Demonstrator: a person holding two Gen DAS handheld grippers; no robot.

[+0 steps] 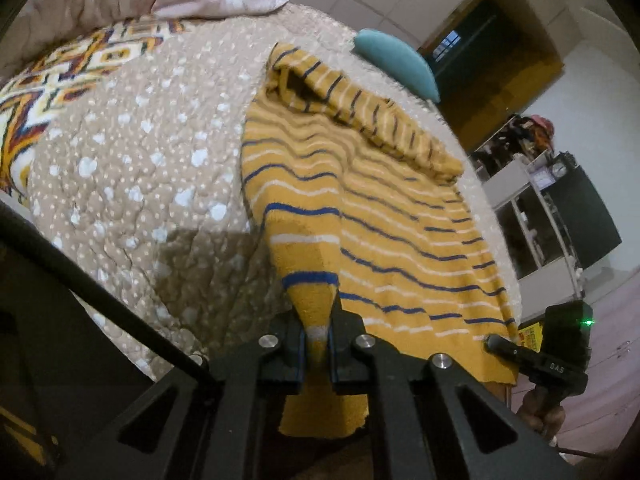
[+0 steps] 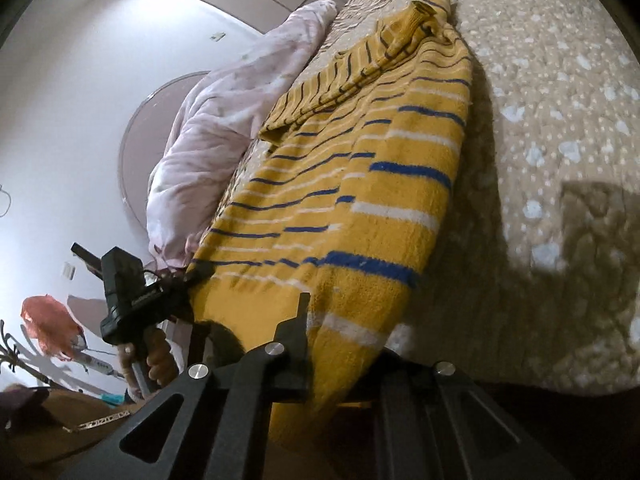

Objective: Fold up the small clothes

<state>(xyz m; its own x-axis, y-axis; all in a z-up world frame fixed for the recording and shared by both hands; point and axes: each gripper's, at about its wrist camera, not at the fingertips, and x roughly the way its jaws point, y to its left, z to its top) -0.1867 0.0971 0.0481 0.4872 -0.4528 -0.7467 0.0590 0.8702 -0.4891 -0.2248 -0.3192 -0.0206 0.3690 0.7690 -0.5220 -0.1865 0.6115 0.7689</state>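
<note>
A yellow sweater with blue and white stripes lay on a bed. The bed had a tan cover with white dots. The sweater was near the bed's edge, and its bottom hem hung a little over the edge toward the cameras. One sleeve was folded across the top part of the sweater.

The left tool had its two fingers pressed close together on the sweater. They pinched a bunched bit of cloth at the bottom corner, and that bit was lifted up into a ridge. A flap of yellow cloth hung down below the fingers.

The right tool was at the other bottom corner. In the right wrist view the thick hem lay over it, so one finger showed and the other was hidden under the cloth. In the left wrist view its tip touched the hem's edge. I could not tell for sure if it was closed.

A pink blanket was bunched up on the far side of the bed. A teal pillow sat past the sweater's top.
</note>
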